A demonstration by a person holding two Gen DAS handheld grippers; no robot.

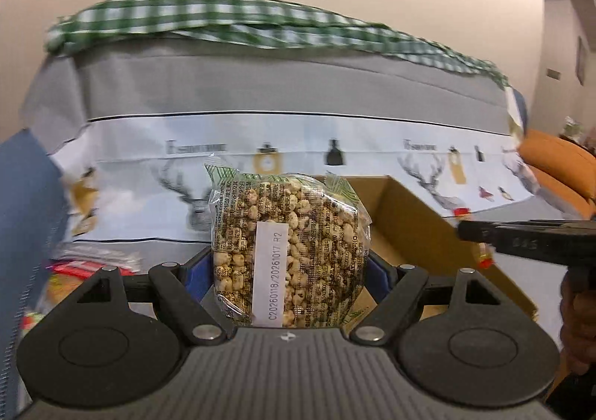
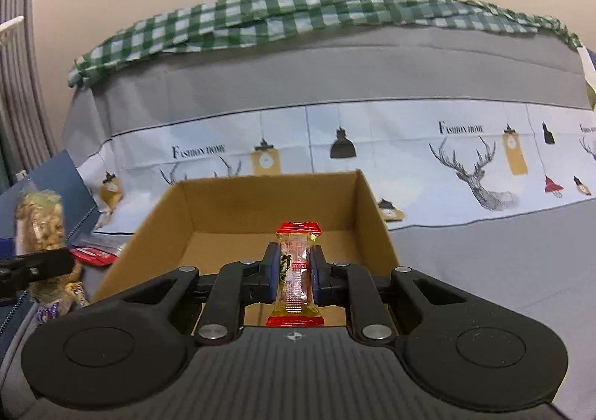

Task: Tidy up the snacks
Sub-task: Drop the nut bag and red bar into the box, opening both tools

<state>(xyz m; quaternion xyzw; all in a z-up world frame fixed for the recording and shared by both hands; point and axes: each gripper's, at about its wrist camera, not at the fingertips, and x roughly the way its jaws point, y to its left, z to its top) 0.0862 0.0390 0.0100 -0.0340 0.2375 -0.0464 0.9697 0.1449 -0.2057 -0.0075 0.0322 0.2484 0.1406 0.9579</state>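
Observation:
My left gripper (image 1: 288,263) is shut on a clear packet of puffed grain cake (image 1: 288,245), held upright above the table, left of an open cardboard box (image 1: 406,219). My right gripper (image 2: 294,267) is shut on a small red-and-clear wrapped candy (image 2: 296,271), held upright over the near edge of the same box (image 2: 268,196), whose floor looks bare. The grain packet also shows at the left of the right wrist view (image 2: 39,219). The right gripper's body shows at the right of the left wrist view (image 1: 529,241).
Loose snack packets lie on the table at the left (image 1: 74,271), also seen in the right wrist view (image 2: 93,252). A blue panel (image 2: 48,189) stands at the left. A grey and deer-print cloth (image 2: 335,144) rises behind the box, with a green checked cloth (image 2: 298,14) on top.

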